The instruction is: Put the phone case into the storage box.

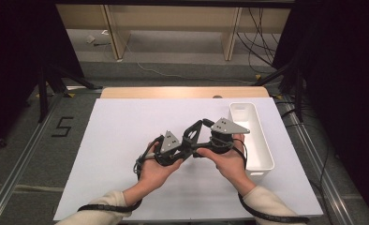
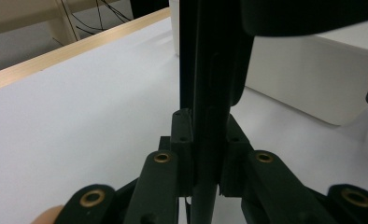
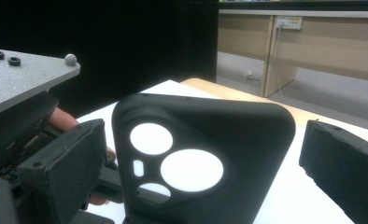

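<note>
White matte tabletop (image 1: 126,140) with a pale wooden far edge, dark surroundings, and a grey floor beyond.

White rectangular plastic bin (image 1: 257,140): stands beyond the left gripper's jaws in the left gripper view, off to their right side, apart from them.

Left gripper (image 1: 185,140): black linkage frame with a grey three-cornered plate, carried in the person's left hand (image 1: 157,168). Jaws clamped together on the thin edge of the phone case, which rises straight up between the pads.

Right gripper (image 1: 199,136): same build, carried in the right hand (image 1: 227,161). Jaws stand apart, one block on either side of the case (a clear gap shows between the right-hand pad and the case; on the other side, contact cannot be told).

Black soft-plastic phone case (image 3: 196,163) with round camera cut-outs: upright between both pairs of jaws, held off the tabletop, cut-outs facing the right gripper's camera.
</note>
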Motion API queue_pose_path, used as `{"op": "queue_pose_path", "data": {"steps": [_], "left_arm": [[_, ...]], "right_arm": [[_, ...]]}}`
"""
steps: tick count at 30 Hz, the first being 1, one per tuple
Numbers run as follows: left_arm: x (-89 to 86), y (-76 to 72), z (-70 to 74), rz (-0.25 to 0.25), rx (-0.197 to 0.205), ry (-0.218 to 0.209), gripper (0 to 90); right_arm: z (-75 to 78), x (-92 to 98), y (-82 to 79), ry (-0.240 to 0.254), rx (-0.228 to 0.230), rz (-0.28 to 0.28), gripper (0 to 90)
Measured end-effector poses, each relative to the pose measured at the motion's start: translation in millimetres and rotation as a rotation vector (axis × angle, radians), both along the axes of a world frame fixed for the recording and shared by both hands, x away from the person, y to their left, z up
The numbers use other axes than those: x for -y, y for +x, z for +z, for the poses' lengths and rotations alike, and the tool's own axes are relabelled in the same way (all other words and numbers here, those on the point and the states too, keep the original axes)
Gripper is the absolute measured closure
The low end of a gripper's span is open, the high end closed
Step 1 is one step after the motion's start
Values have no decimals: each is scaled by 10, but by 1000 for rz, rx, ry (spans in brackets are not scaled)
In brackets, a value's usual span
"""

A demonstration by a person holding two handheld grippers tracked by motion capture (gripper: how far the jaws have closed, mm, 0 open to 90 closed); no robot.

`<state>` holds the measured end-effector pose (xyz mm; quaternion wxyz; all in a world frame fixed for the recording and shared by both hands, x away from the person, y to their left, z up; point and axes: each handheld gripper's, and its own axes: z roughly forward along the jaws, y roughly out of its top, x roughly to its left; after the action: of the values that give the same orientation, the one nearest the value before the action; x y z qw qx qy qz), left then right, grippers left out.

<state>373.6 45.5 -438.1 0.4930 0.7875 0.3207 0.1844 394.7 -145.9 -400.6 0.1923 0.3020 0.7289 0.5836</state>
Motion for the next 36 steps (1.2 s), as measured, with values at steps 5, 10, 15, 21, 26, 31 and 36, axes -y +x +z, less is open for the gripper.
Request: {"op": "queue_pose_path", "data": {"steps": [5, 10, 15, 21, 26, 31, 36], "left_arm": [[1, -3, 2, -1, 2, -2, 796], [0, -5, 7, 2, 4, -7, 796], [0, -5, 6, 2, 3, -8, 796], [-2, -7, 6, 2, 3, -8, 795], [-7, -6, 11, 0, 7, -8, 795], [-6, -7, 13, -2, 9, -11, 794], [-10, -7, 20, -5, 14, -16, 791]], "right_arm": [[3, -44, 21, 6, 1, 4, 39], [-5, -46, 22, 10, -2, -4, 88], [-12, -40, 23, 15, -4, -6, 122], [-10, -39, 24, 19, -8, -4, 132], [-8, -44, 19, 21, -3, -6, 137], [0, -42, 12, 20, -7, -8, 138], [3, -39, 9, 27, 0, -13, 138]]}}
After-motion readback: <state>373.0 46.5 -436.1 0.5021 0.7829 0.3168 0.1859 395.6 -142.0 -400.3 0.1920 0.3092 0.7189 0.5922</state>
